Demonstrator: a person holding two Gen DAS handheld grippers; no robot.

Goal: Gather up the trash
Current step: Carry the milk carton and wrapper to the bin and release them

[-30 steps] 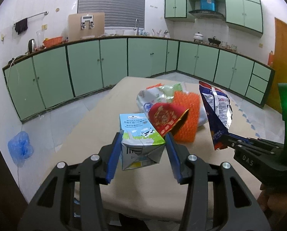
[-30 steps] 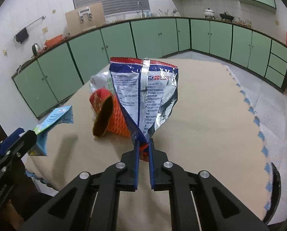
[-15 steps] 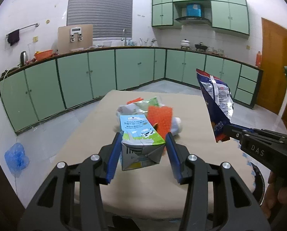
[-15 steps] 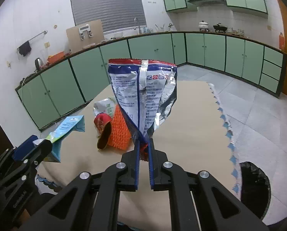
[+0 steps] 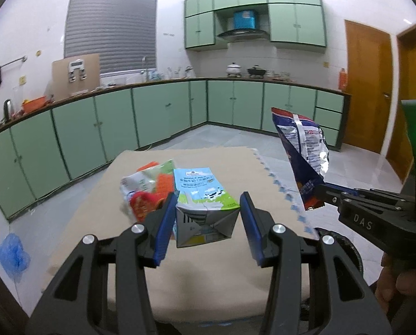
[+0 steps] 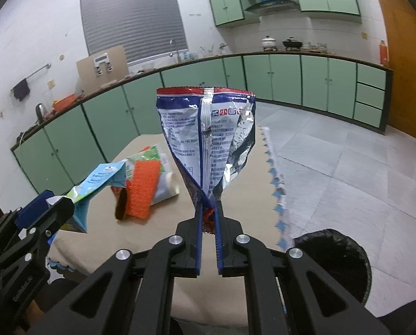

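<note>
- Green cabinets (image 5: 163, 117) curve along the far kitchen walls, and a beige-covered counter (image 5: 213, 265) fills the foreground in both views.
- Left gripper (image 5: 208, 217) holds a milk carton (image 5: 205, 209) between its blue fingers (image 5: 164, 223); the fingers stand fairly wide, pressed on the carton's two sides, and the carton hangs clear above the counter.
- From the right wrist view the same carton (image 6: 96, 187) shows only as a slanted blue and green edge, its lower end hidden behind the left gripper's body.
- Right gripper (image 6: 208, 217) has its fingers (image 6: 198, 237) drawn narrow, pinching the bottom corner of a blue and red snack bag (image 6: 208, 139); the bag stands up from the fingers, its torn silver lining showing on the right side.
- In the left wrist view that bag (image 5: 302, 150) is seen from the side, and the print on it is too small to read.
- Trash pile (image 6: 149, 184) lies on the counter beyond the carton: an orange mesh piece, a red wrapper and a pale plastic bag overlap, so their outlines are hard to separate.
- Black bin (image 6: 339, 256) sits on the floor just beside the counter's right edge; its near side is cut off by the gripper frame.
- Blue plastic bag (image 5: 12, 254) lies on the floor at the left.
</note>
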